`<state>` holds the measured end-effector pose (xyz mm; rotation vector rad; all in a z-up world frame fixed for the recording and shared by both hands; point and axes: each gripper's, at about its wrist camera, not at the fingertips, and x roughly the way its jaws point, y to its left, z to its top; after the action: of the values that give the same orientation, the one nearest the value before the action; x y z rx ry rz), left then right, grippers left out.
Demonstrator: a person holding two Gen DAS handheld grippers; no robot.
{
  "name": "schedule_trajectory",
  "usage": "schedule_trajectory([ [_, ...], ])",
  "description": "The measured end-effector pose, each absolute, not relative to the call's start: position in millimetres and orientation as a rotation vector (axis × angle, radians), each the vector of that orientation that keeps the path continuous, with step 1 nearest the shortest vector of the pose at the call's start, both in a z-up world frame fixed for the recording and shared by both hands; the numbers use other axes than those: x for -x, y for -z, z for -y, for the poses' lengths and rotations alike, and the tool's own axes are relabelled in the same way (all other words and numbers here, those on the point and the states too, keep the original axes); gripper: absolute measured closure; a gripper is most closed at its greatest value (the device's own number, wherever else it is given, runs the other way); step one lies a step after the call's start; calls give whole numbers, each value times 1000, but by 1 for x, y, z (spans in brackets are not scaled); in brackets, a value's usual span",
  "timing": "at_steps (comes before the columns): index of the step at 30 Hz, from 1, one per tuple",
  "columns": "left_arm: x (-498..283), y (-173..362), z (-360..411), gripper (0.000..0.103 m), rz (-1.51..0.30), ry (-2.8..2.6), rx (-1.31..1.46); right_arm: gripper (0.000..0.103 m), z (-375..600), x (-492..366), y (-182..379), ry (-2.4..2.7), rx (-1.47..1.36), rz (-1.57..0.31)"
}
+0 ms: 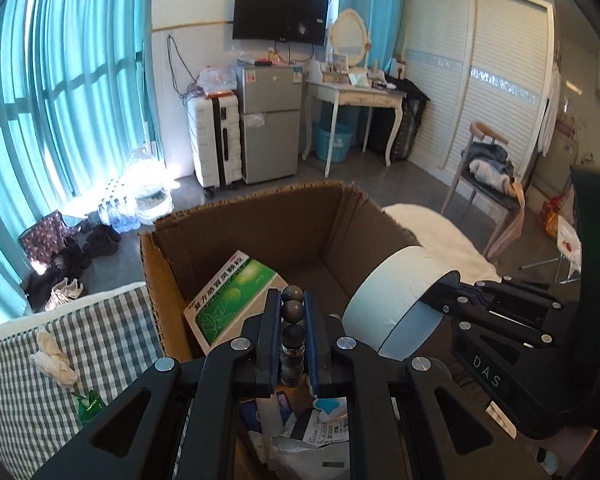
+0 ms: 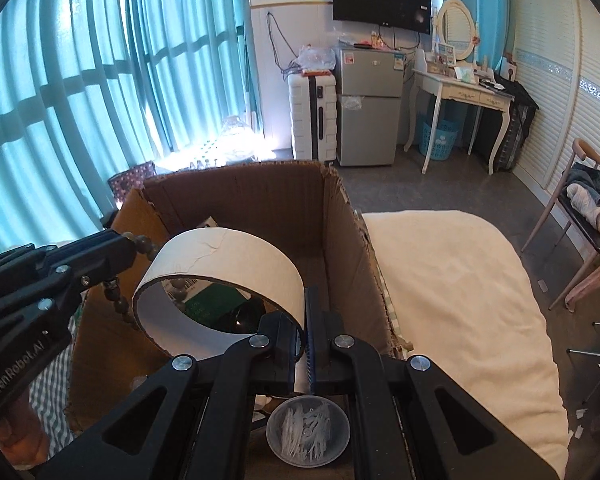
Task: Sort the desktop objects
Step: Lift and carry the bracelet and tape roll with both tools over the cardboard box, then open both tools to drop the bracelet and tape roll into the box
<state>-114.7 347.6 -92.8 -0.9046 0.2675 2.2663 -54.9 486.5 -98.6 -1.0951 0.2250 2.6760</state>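
Both grippers hang over the open cardboard box (image 1: 236, 216) on the bed. The left gripper (image 1: 292, 320) is clamped narrow on a string of dark beads (image 1: 292, 312), held above a green-and-white medicine carton (image 1: 228, 300) lying inside the box. Just beside it, the right gripper (image 2: 304, 320) pinches the wall of a wide white tape roll (image 2: 228, 264), its hollow facing down into the box.

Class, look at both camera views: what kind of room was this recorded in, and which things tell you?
Most likely a lived-in bedroom or studio flat: a dressing table with an oval mirror, a small fridge beside a white suitcase, and bedding by the cardboard box.
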Motion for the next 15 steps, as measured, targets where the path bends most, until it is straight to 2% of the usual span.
schedule_trajectory([
  [11,142,133,-348,92,-267,-2192,1162,96,-485,74,129,-2545,1300,-209],
  [15,142,133,-345,86,-267,-2195,1161,93,-480,74,132,-2537,1325,-195],
])
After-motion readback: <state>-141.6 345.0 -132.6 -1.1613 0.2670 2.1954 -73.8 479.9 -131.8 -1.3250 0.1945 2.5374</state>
